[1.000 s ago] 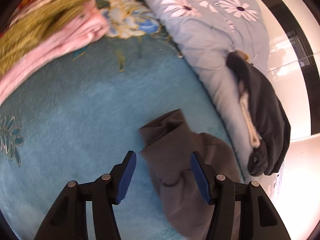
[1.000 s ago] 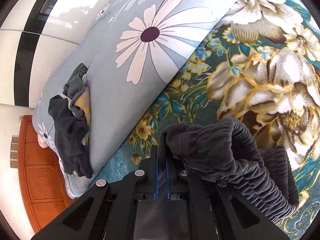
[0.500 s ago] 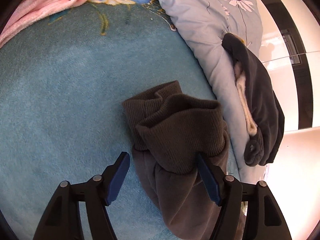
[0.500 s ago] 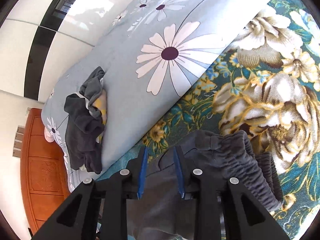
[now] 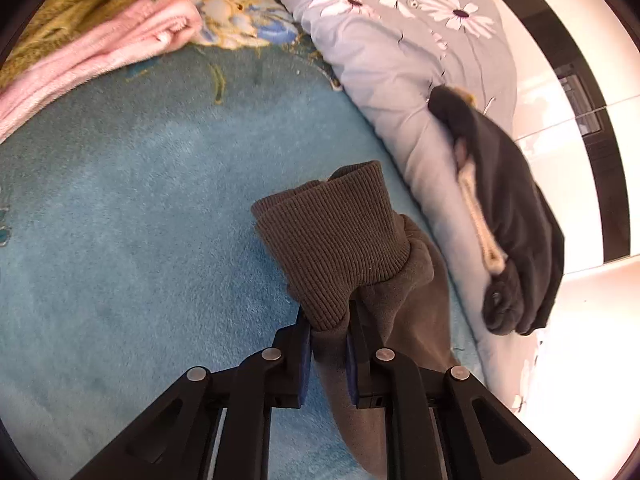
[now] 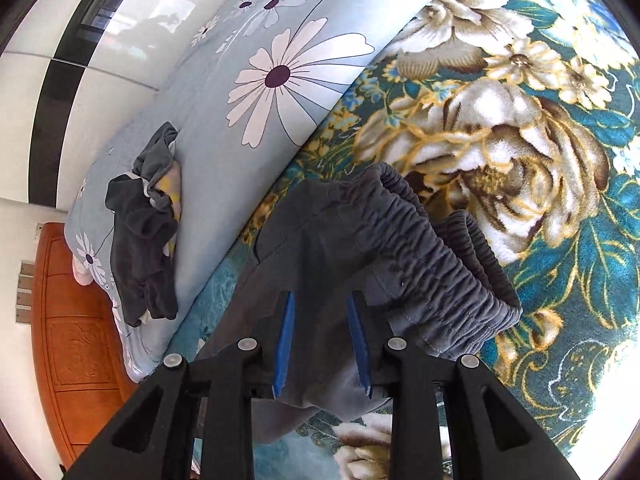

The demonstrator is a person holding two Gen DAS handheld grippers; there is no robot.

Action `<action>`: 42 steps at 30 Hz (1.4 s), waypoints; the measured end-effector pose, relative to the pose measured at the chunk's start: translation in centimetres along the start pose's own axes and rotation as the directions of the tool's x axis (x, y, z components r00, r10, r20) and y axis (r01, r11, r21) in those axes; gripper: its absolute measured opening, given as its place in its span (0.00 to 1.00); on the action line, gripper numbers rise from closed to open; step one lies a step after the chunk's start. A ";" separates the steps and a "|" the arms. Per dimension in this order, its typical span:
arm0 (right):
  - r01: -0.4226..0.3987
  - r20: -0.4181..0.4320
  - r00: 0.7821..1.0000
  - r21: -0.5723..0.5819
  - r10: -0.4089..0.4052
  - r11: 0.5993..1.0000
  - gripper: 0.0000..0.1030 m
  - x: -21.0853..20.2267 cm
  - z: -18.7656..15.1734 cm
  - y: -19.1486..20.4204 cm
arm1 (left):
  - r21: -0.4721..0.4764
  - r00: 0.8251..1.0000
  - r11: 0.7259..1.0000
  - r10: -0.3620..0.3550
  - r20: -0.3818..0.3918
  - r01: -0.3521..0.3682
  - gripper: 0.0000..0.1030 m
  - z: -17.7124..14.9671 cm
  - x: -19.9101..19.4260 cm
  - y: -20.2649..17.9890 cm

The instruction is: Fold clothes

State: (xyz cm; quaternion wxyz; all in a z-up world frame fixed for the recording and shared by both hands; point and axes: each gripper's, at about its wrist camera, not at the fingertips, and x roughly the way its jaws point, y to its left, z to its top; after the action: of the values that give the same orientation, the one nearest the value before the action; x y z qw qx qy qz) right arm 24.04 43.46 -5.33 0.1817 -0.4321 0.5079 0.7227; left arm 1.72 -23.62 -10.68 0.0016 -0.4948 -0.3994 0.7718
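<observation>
At the bottom centre of the left wrist view, the left hand-held gripper (image 5: pixel 328 344) is closing on the trousers (image 5: pixel 384 312), its blue pads squeezing the brownish-grey cloth just below the ribbed ankle cuff (image 5: pixel 332 236); the cuff bunches up above the fingers in mid-frame. The rest of that leg trails down toward the lower right of the frame, lying on the teal blanket (image 5: pixel 120 220) of the bed.

In the right wrist view, the right hand-held gripper (image 6: pixel 322 340) sits at bottom centre with its jaws parted a little. Grey cloth of the same trousers lies between and under the blue pads, but they do not appear to press on it. The gathered elastic waistband (image 6: pixel 436 248) curls from mid-frame toward the lower right, resting on the flowered part of the blanket.

The trousers look soft, thick and limp, likely fleece: light, not slippery, and sure to sag and crumple wherever unsupported. The cuff and the waistband are the firmest parts, so they are the best holds; a pinch through both layers at each end would let the legs be drawn straight.

Further off, a daisy-print quilt (image 6: pixel 256 92) runs along the upper left, with a dark garment (image 6: pixel 140 232) heaped on it. In the upper left of the left view lie a pink towel (image 5: pixel 100 52) and an olive knit (image 5: pixel 80 4).
</observation>
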 end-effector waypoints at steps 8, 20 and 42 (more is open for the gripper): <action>-0.006 -0.011 1.000 -0.048 0.006 0.999 0.28 -1.4 -2.2 -1.6 | -0.121 0.982 0.991 0.078 0.170 -0.058 0.13 0.2 -9.7 8.0; -0.061 -0.067 0.996 -0.036 0.059 0.997 0.42 0.8 -6.1 -2.7 | -0.206 0.983 0.979 0.044 0.180 -0.006 0.14 -3.3 -9.8 14.4; 0.060 -0.186 0.966 -0.514 -0.179 0.855 0.48 11.8 -2.9 9.0 | -0.451 0.954 0.887 0.046 0.298 0.098 0.13 -4.5 -12.4 19.4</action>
State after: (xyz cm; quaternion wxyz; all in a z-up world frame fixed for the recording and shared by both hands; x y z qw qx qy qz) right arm 12.33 35.02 -10.02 0.0478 -0.5752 0.2906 0.7632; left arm 19.14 -38.97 -14.06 -0.1657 -0.3525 -0.5731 0.7210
